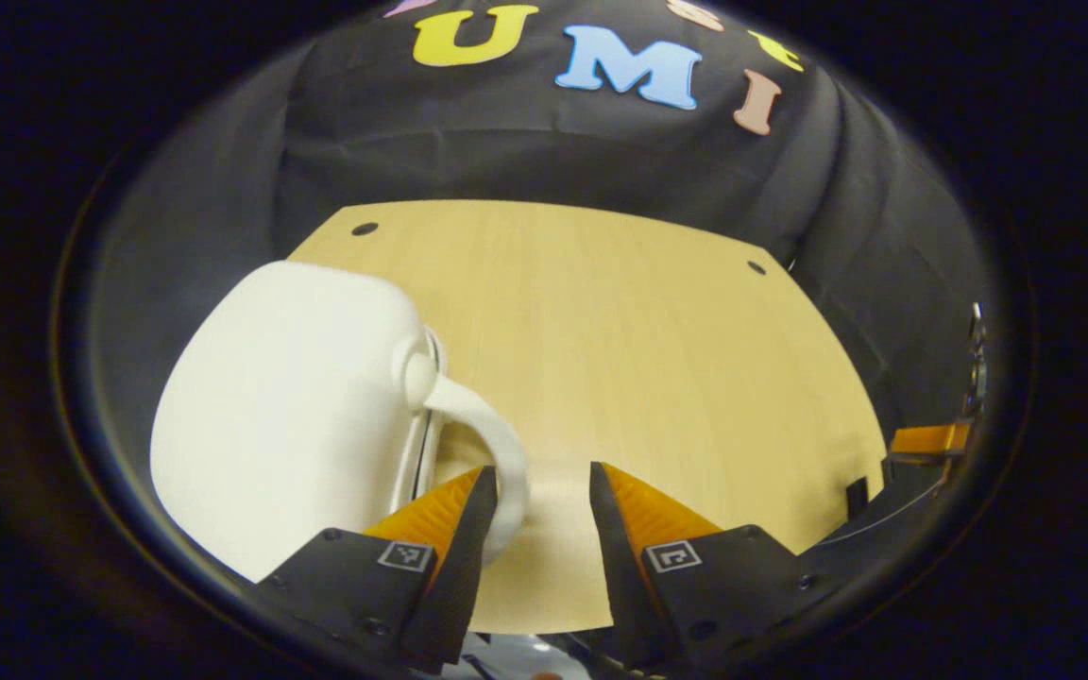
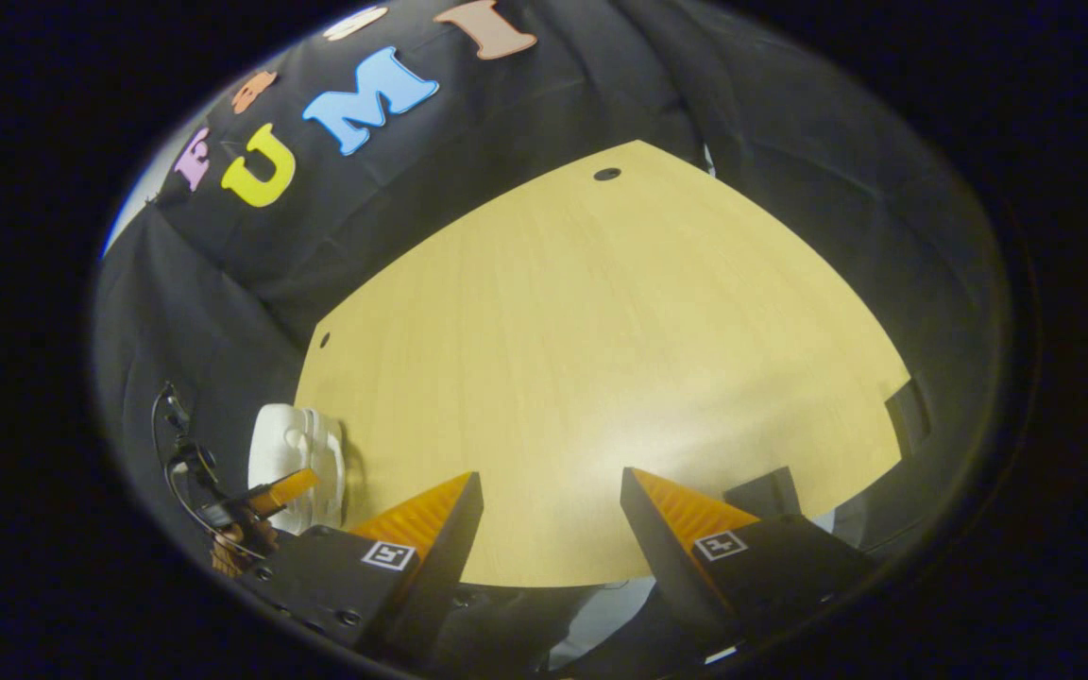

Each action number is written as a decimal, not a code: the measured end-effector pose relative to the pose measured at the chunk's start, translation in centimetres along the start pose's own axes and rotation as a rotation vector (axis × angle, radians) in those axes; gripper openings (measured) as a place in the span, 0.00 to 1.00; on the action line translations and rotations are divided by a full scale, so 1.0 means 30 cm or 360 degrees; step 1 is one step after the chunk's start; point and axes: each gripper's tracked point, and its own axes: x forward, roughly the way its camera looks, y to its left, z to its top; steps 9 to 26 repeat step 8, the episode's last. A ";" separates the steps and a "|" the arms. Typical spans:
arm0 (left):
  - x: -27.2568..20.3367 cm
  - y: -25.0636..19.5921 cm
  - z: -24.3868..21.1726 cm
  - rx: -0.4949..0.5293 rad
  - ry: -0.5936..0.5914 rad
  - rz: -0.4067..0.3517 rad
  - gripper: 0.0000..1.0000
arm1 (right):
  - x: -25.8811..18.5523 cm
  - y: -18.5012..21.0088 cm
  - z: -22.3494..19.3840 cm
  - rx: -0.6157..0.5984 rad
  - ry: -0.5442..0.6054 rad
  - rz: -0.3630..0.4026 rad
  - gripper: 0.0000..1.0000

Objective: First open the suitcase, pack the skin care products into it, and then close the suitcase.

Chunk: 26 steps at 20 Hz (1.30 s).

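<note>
A small white suitcase [image 1: 289, 416] stands shut at the left of the wooden table [image 1: 657, 340]. Its curved white handle [image 1: 492, 439] sticks out to the right. My left gripper [image 1: 542, 484] is open at the table's near edge; the handle's lower end lies just inside its left finger, apart from the right one. In the right gripper view, my right gripper [image 2: 552, 486] is open over the bare near part of the table [image 2: 601, 321], with nothing between its fingers. The suitcase [image 2: 291, 449] is far off to its left, with the left gripper [image 2: 265, 499] in front of it.
Black cloth walls close in the table on the far side and both flanks. Small dark holes [image 1: 365, 229] mark the tabletop's far corners. Part of the right gripper [image 1: 926, 440] shows at the table's right edge in the left gripper view.
</note>
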 end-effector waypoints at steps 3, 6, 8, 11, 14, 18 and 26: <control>-0.060 -0.141 0.229 0.0121 -0.0269 -0.0016 0.80 | -0.034 -0.099 0.167 0.0036 -0.0123 -0.0026 0.91; -0.197 -0.301 0.408 0.0118 -0.0605 -0.0006 0.72 | -0.088 -0.180 0.348 0.0031 -0.0328 -0.0029 0.91; -0.357 -0.422 0.592 0.0018 -0.1021 -0.0028 0.71 | -0.197 -0.180 0.557 -0.0094 -0.0754 0.0018 0.91; -0.357 -0.422 0.592 0.0018 -0.1021 -0.0028 0.71 | -0.197 -0.180 0.557 -0.0094 -0.0754 0.0018 0.91; -0.357 -0.422 0.592 0.0018 -0.1021 -0.0028 0.71 | -0.197 -0.180 0.557 -0.0094 -0.0754 0.0018 0.91; -0.357 -0.422 0.592 0.0018 -0.1021 -0.0028 0.71 | -0.197 -0.180 0.557 -0.0094 -0.0754 0.0018 0.91; -0.357 -0.422 0.592 0.0018 -0.1021 -0.0028 0.71 | -0.197 -0.180 0.557 -0.0094 -0.0754 0.0018 0.91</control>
